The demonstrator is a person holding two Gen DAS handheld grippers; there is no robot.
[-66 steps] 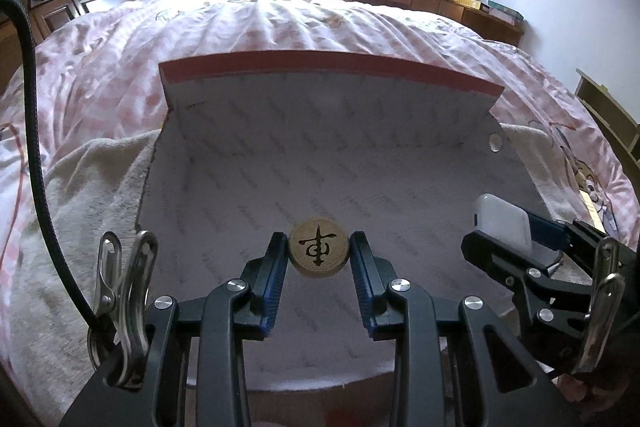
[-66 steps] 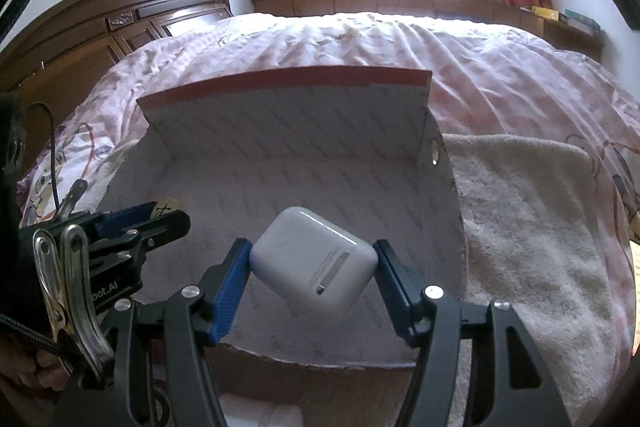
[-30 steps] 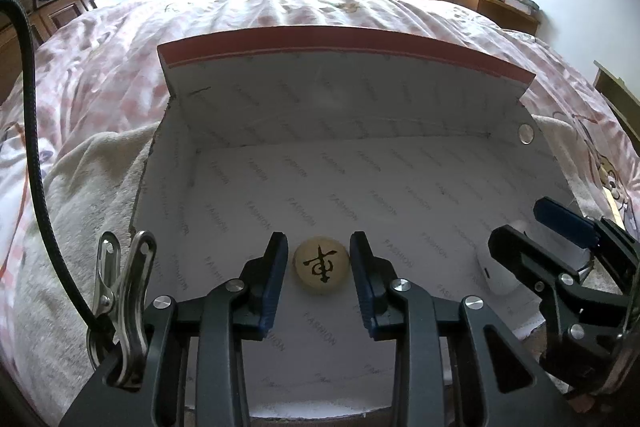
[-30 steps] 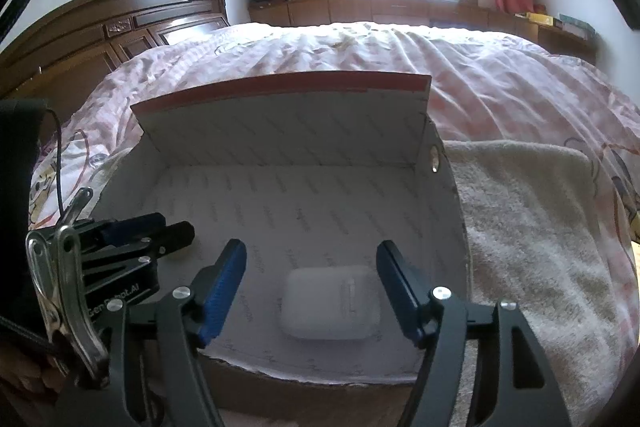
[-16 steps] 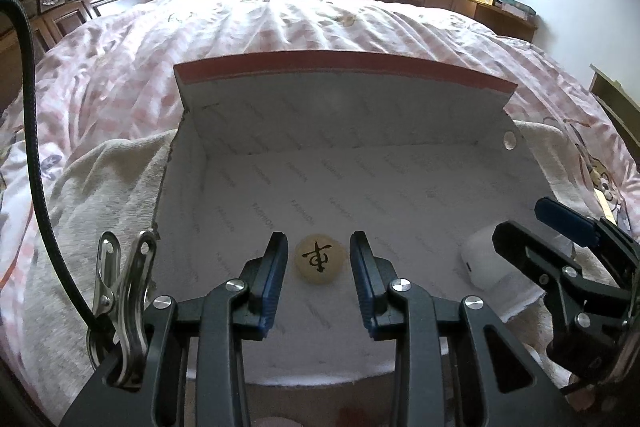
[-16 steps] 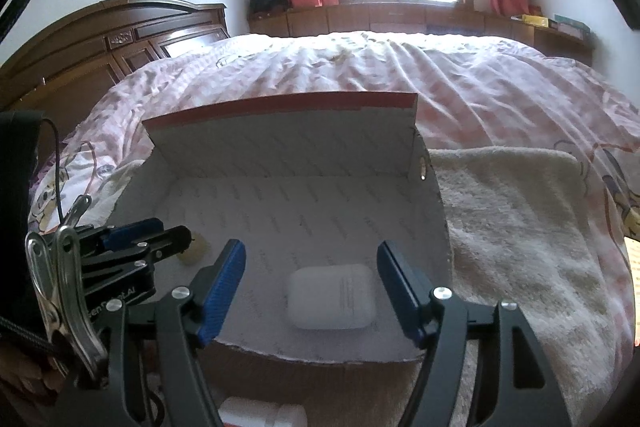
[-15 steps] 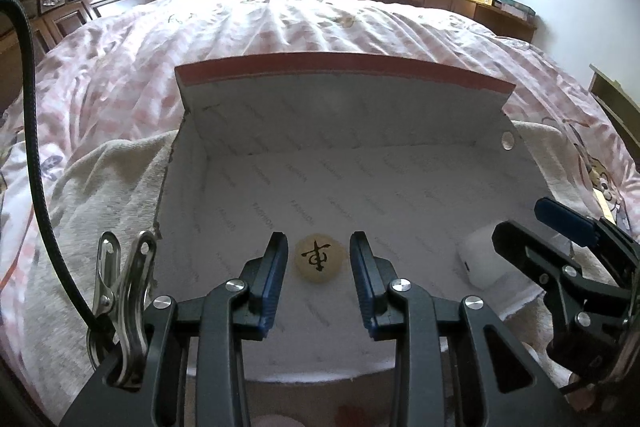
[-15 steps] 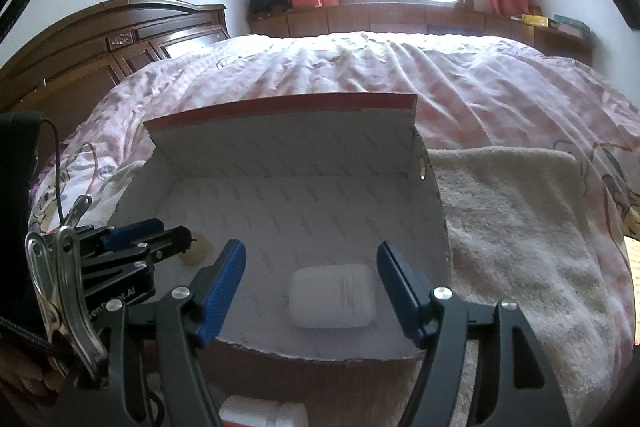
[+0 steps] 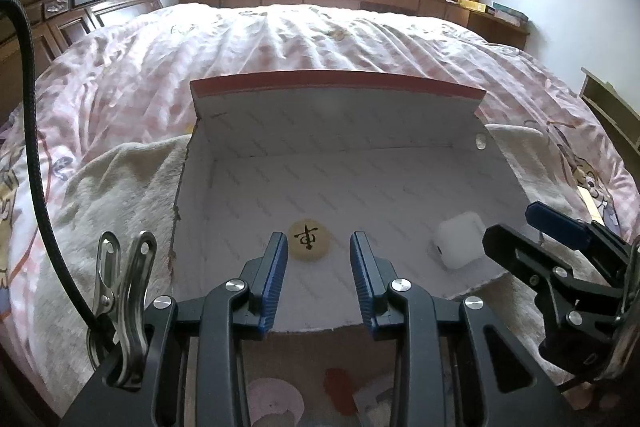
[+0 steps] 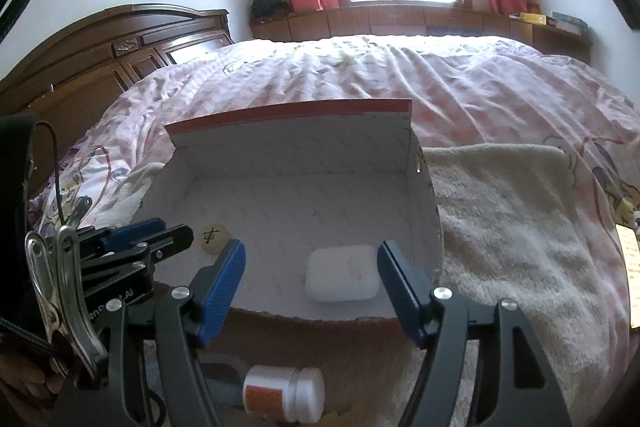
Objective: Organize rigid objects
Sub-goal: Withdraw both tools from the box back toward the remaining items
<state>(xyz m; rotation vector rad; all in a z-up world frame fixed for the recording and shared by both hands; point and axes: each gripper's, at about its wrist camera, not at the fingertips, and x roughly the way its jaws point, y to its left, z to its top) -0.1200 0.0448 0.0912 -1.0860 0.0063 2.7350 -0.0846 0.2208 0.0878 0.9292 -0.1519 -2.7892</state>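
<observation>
Open cardboard box (image 9: 340,115) with a red-edged back flap and white printed lining, resting on a cream towel (image 10: 512,211) spread over the pink-checked bed (image 9: 280,39). Toward the box's left, just inside its near edge: a round wooden Chinese chess piece (image 9: 310,240) lying flat, black character face up. Just short of the chess piece, the left hand-held gripper (image 9: 319,269), blue pads parted a little wider than the piece, touching nothing, gripping nothing. Toward the box's right, near the front corner: a white earbud case (image 10: 342,278) lying on the lining, clear of the chess piece. Either side of the case in the right wrist view, the right hand-held gripper (image 10: 311,287), spread wide, pads well off the case, empty. Outside the box, below its near wall on the bed's edge side: a small white pill bottle (image 10: 286,397) with an orange label, lying on its side, partly hidden behind the right gripper's frame.
</observation>
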